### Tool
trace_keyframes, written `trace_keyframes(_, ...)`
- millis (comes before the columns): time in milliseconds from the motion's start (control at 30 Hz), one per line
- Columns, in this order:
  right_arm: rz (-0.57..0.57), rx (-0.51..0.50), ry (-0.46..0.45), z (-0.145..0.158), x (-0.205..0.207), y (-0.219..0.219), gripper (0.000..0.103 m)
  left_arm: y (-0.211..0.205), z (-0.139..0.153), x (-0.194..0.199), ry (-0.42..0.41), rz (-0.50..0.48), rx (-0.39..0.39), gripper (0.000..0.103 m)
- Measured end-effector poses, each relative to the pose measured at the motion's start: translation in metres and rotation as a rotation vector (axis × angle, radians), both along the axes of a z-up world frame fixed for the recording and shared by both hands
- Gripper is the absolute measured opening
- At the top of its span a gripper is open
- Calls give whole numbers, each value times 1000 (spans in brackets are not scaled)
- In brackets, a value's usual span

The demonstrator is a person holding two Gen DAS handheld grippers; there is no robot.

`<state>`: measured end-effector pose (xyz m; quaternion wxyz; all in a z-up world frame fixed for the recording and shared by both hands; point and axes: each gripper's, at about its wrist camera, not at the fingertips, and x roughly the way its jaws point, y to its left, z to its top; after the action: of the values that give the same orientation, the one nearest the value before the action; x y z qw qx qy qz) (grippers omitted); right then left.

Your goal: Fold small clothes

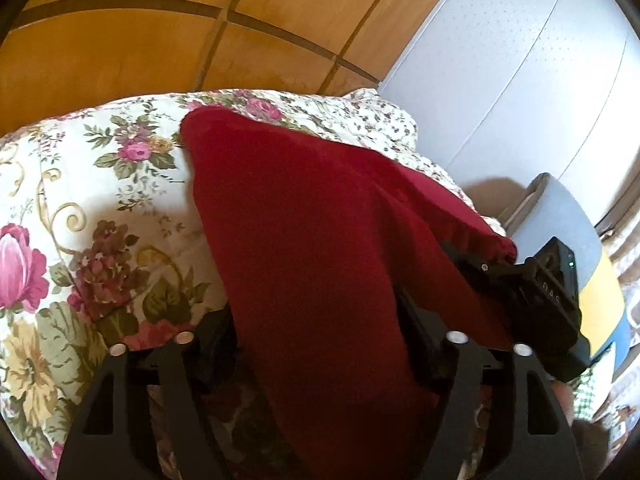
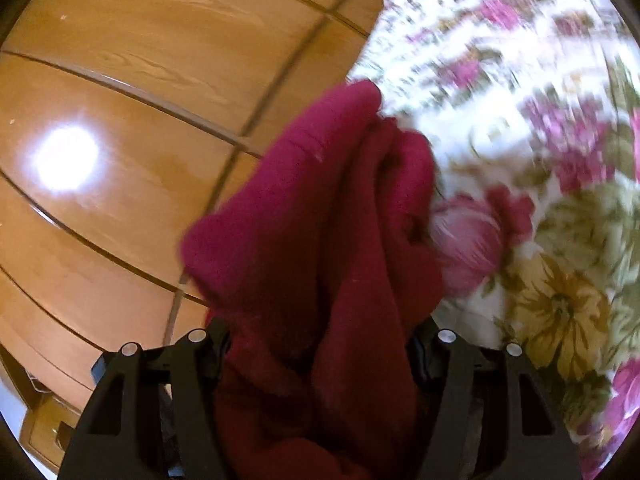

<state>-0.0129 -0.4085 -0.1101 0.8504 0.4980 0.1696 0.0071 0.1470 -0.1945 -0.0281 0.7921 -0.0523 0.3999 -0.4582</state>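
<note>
A dark red garment [image 1: 304, 232] hangs between my two grippers above a floral bedspread [image 1: 100, 184]. My left gripper [image 1: 320, 344] is shut on one edge of it; the cloth covers the fingertips. In the left wrist view the right gripper [image 1: 532, 292] shows at the right, clamped on the garment's gathered far edge. In the right wrist view the red garment [image 2: 320, 240] bunches in folds between the jaws of my right gripper [image 2: 320, 344], which is shut on it. The view is blurred.
The floral bedspread [image 2: 540, 160] lies to the right in the right wrist view. A glossy wooden wardrobe [image 2: 140, 100] stands behind the bed. A white wall [image 1: 520, 80] and a blue and yellow object [image 1: 580, 248] are at the right.
</note>
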Motion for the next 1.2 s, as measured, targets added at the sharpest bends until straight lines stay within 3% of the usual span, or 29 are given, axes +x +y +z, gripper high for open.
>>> trace_keyframes(133,-4,-33,14,0,0,4,67,7,-2,4,13,43,-2,93)
trace_keyframes(267,-33,-84,49,5,-4,7,75,11,0,-2,-9,90,28,100)
trace_keyframes(367,-85,-134,79,9,-16,8,86,13,2,-8,-39,107,44,100)
trace_keyframes(600,-190,-284,186,13,-44,17,98,13,7,-23,-126,143,109,100)
trace_keyframes(833,-214,-327,242,17,-55,20,100,18,8,-39,-197,182,184,100)
trace_keyframes(1200,-271,-318,297,13,-74,14,101,32,8,-58,-211,198,211,100)
